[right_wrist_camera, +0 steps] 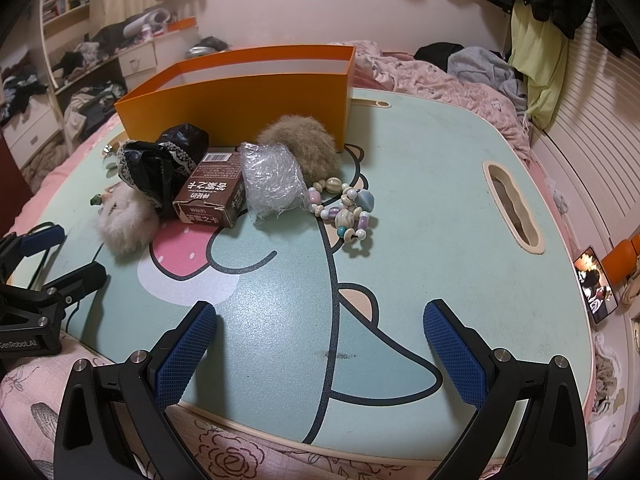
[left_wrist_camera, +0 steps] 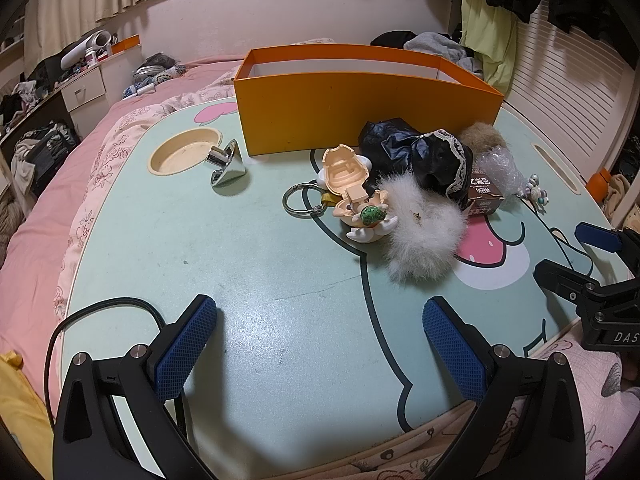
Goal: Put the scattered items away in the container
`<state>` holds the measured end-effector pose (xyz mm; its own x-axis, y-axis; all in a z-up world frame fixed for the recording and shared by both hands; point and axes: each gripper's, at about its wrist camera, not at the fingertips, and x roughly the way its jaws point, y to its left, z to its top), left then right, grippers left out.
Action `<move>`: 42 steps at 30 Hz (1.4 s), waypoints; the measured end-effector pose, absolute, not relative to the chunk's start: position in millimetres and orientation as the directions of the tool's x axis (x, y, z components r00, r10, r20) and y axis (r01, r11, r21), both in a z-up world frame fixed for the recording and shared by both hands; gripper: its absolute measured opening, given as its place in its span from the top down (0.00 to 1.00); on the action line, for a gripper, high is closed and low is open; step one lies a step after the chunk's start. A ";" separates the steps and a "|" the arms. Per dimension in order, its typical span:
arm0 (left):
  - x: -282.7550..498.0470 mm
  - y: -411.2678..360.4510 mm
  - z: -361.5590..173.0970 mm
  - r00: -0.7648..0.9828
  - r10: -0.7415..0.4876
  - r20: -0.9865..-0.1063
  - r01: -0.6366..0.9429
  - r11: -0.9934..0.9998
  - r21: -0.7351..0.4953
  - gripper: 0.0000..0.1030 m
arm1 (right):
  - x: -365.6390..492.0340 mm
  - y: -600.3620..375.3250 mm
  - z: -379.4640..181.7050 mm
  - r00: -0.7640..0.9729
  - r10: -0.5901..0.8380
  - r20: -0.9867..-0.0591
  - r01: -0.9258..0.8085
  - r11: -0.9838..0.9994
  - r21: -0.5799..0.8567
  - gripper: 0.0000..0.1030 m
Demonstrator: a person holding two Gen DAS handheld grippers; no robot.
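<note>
A: Status. Left gripper [left_wrist_camera: 320, 344] has its jaws spread wide, nothing between them, hovering over bare lap table [left_wrist_camera: 248, 280]. Right gripper [right_wrist_camera: 320, 344] is the same: wide apart, empty, over the near edge of the table.

B: Nothing in the orange box [left_wrist_camera: 360, 112] yet, as far as I can see; only the top of the inner wall shows. All the clutter sits in front of it.

A: Near to far. White fur pompom [left_wrist_camera: 424, 232] is closest: light and soft, should compress. Pinch through the middle, not the fluff tips.

B: Bead bracelet [right_wrist_camera: 346, 216], on the right side, is loose and floppy. Probably slips; grab a cluster of beads, not a single one.

A: Lotus-shaped keychain [left_wrist_camera: 356, 196] with metal ring [left_wrist_camera: 302, 202], touching the pompom. Hard plastic, petals look fragile. I'd take the body across its width.

B: Brown carton [right_wrist_camera: 214, 192] is stiff and flat-sided, the easiest grip. Pinch across the short sides. It's leaning on the bubble-wrap bundle [right_wrist_camera: 272, 178], which is light and squashy.

A: Black lace-trimmed fabric [left_wrist_camera: 432, 156] is limp and will drape. Grab a bunched fold.

B: Tan fur ball [right_wrist_camera: 304, 148], right against the box wall, soft like the white one.

A: Chrome cone knob [left_wrist_camera: 224, 164], off left by the cup recess [left_wrist_camera: 184, 152]. Smooth, likely heavy and slippery. Grip the stem.
</note>
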<state>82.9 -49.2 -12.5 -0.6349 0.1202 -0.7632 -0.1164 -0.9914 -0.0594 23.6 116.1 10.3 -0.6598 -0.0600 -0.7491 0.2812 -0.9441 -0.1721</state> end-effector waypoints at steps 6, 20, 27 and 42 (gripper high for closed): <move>83.3 -49.5 -12.2 -0.635 0.121 -0.763 -0.118 -0.991 -0.060 0.00 | 23.7 116.1 10.2 -0.660 -0.061 -0.749 0.282 -0.944 -0.172 0.00; 83.5 -49.8 -12.2 -0.634 0.123 -0.764 -0.118 -0.991 -0.061 0.00 | 23.6 116.2 10.0 -0.659 -0.063 -0.749 0.285 -0.943 -0.171 0.00; 85.0 -53.0 -12.0 -0.639 0.124 -0.760 -0.118 -0.991 -0.062 0.00 | 23.7 116.2 9.9 -0.659 -0.064 -0.749 0.286 -0.943 -0.171 0.00; 85.2 -52.7 -10.3 -0.642 0.117 -0.758 -0.110 -0.992 -0.060 0.00 | 23.8 116.3 9.7 -0.659 -0.066 -0.749 0.289 -0.942 -0.170 0.00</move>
<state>85.2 -52.7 -10.3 -0.6417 0.1167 -0.7580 -0.1099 -0.9921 -0.0596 23.8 116.3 9.7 -0.6588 -0.0665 -0.7494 0.2889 -0.9421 -0.1704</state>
